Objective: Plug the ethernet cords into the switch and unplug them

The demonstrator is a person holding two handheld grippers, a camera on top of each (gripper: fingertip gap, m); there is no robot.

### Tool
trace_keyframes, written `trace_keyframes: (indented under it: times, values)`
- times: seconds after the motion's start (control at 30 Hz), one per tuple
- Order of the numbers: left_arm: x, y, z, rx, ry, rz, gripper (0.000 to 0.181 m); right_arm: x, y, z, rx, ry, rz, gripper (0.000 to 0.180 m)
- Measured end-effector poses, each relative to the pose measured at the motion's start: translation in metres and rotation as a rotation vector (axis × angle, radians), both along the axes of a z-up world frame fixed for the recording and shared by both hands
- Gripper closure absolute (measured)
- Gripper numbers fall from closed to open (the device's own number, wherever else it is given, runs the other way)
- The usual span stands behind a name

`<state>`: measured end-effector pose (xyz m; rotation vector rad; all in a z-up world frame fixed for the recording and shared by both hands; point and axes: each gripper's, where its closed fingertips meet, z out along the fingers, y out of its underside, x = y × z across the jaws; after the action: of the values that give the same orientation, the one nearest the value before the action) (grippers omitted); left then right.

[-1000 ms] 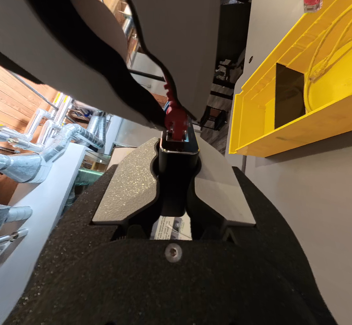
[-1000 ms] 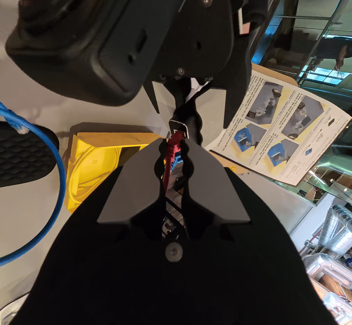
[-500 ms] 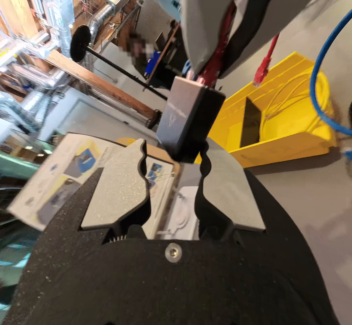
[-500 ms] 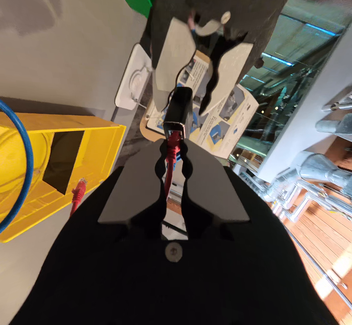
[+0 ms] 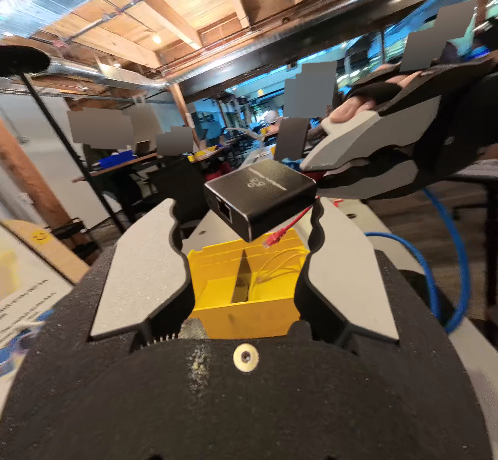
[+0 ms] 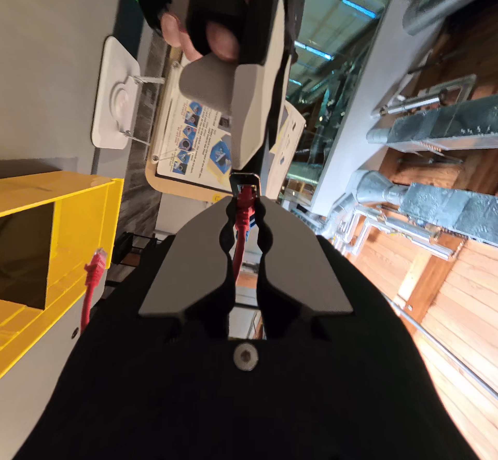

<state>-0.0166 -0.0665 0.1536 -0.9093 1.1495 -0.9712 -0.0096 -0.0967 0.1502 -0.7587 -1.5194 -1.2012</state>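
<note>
Since half a second ago, the left claw [image 5: 244,234] has let go of the switch [image 5: 260,194] and drawn back; its fingers [image 5: 145,266] stand wide apart with nothing between them. The black switch hangs in the air above the yellow bin [image 5: 242,309] on the grey surface [image 5: 466,352]. To the right, the right claw [image 6: 244,218] is clenched on the red cord [image 6: 244,207], whose plug sits in the switch's port. A blue cord [image 5: 455,258] loops beside the bin.
</note>
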Motion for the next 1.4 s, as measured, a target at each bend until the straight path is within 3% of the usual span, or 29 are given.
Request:
trace_keyframes:
  times: [0.13, 0.2, 0.33, 0.6, 0.67, 0.73, 0.83, 1.03, 1.13, 1.4]
  values:
    - [0.003, 0.0, 0.004, 0.012, 0.017, 0.097, 0.096, 0.0, 0.008, 0.001, 0.046, 0.039, -0.058, 0.166]
    - [0.004, -0.001, 0.005, 0.034, 0.006, 0.122, 0.11, 0.0, 0.013, -0.004, 0.056, 0.047, -0.081, 0.166]
    - [0.009, 0.003, -0.012, 0.082, 0.093, 0.127, 0.111, 0.0, 0.018, -0.02, 0.039, 0.031, -0.078, 0.166]
    - [0.011, -0.01, -0.03, 0.075, 0.126, -0.085, 0.079, -0.01, 0.0, -0.029, 0.001, -0.015, 0.041, 0.166]
    - [0.009, -0.023, -0.024, 0.113, 0.076, -0.146, 0.082, -0.015, -0.008, -0.037, -0.038, -0.057, 0.093, 0.166]
    - [0.004, -0.04, -0.034, 0.173, 0.126, -0.246, 0.099, -0.02, -0.018, -0.043, -0.075, -0.064, 0.154, 0.167]
    - [-0.005, -0.06, -0.052, 0.181, 0.226, -0.388, 0.104, -0.027, -0.037, -0.054, -0.148, -0.111, 0.256, 0.166]
    - [-0.006, -0.078, -0.063, 0.136, 0.3, -0.495, 0.097, -0.027, -0.052, -0.054, -0.138, -0.14, 0.313, 0.166]
    - [-0.005, -0.078, -0.07, 0.15, 0.368, -0.476, 0.107, -0.023, -0.053, -0.053, -0.121, -0.135, 0.313, 0.166]
    - [0.014, -0.066, -0.069, 0.149, 0.356, -0.352, 0.107, -0.007, -0.042, -0.059, -0.119, -0.034, 0.321, 0.166]
